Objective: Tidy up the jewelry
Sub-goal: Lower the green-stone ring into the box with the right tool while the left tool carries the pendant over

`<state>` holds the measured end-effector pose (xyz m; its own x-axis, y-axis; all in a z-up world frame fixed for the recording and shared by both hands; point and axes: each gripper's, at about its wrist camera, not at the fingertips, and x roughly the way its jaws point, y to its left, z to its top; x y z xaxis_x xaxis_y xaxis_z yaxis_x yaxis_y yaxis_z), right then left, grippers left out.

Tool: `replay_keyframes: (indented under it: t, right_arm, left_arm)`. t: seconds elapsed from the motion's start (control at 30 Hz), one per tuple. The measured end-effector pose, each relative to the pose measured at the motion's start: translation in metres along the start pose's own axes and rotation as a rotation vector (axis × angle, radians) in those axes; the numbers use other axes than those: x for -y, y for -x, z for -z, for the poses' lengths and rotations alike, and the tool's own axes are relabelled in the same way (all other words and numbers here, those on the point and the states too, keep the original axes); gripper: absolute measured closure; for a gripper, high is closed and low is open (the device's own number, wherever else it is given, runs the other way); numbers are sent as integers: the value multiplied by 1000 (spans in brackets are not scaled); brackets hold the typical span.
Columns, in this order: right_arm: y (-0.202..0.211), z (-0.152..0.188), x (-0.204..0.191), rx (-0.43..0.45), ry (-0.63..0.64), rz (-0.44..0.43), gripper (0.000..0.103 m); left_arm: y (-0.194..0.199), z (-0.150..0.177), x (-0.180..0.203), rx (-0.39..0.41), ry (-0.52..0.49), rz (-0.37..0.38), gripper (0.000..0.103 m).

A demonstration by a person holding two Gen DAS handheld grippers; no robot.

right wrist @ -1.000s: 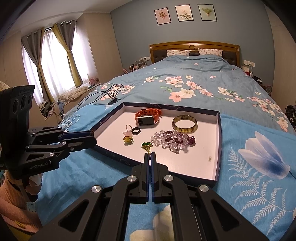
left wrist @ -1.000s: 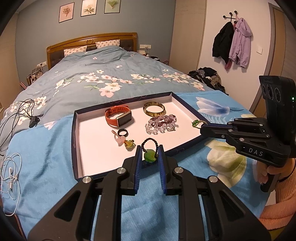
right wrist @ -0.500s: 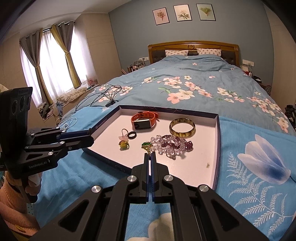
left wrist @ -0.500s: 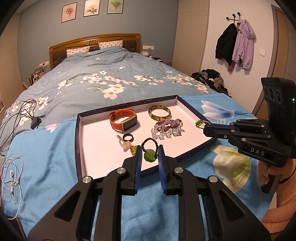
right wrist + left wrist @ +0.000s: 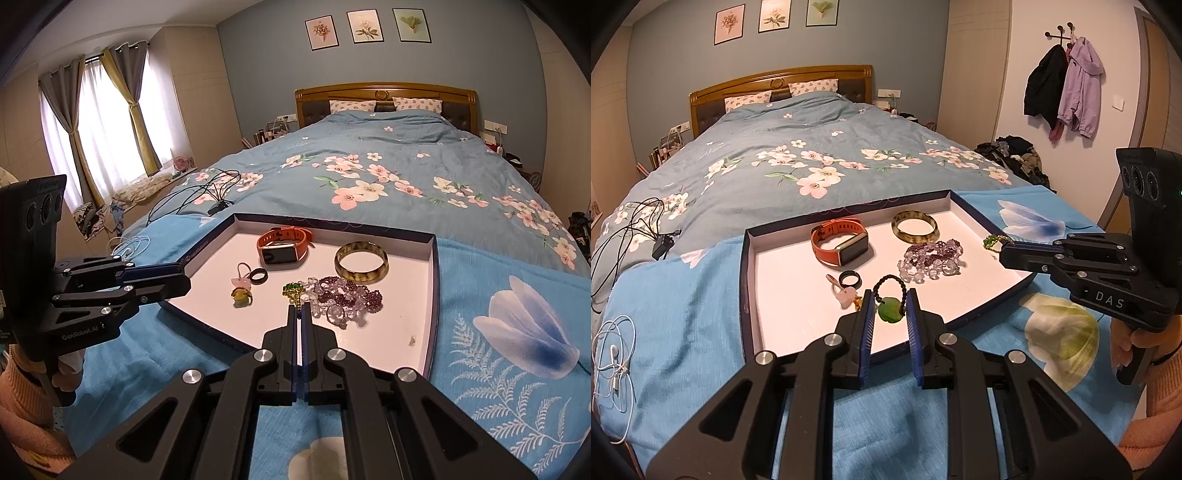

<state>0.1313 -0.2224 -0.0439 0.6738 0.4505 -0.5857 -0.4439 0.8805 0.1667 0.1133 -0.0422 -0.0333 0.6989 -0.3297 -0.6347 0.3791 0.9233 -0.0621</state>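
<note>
A shallow white tray with a dark blue rim (image 5: 750,280) (image 5: 432,295) lies on the bed. In it are an orange smartwatch (image 5: 839,245) (image 5: 283,246), an amber bangle (image 5: 914,226) (image 5: 361,261), purple and clear bead bracelets (image 5: 931,260) (image 5: 341,297), a black ring (image 5: 850,278) (image 5: 258,275) and small charms (image 5: 241,293). My left gripper (image 5: 890,301) is shut on a green pendant on a black cord (image 5: 891,309), above the tray's near edge. My right gripper (image 5: 299,314) is shut on a green-and-gold brooch (image 5: 292,290) (image 5: 993,242) over the tray's right side.
The tray rests on a light blue flowered cloth (image 5: 683,314) over a blue floral duvet (image 5: 369,166). Black cables (image 5: 631,225) and white earphones (image 5: 613,354) lie to the left. Coats hang on the right wall (image 5: 1063,81). Curtained windows (image 5: 107,118) stand at left.
Both grippers have drawn back slightly and risen with their pieces still held; the tray sits a little farther away in both views.
</note>
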Motion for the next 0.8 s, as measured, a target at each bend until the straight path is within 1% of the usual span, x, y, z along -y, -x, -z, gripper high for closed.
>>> replay_keyframes:
  t: [0.8]
  right_arm:
    - [-12,-2,7,-11,-11,5,102]
  left_arm:
    - [-8,-3,-6,-3,4,-6,85]
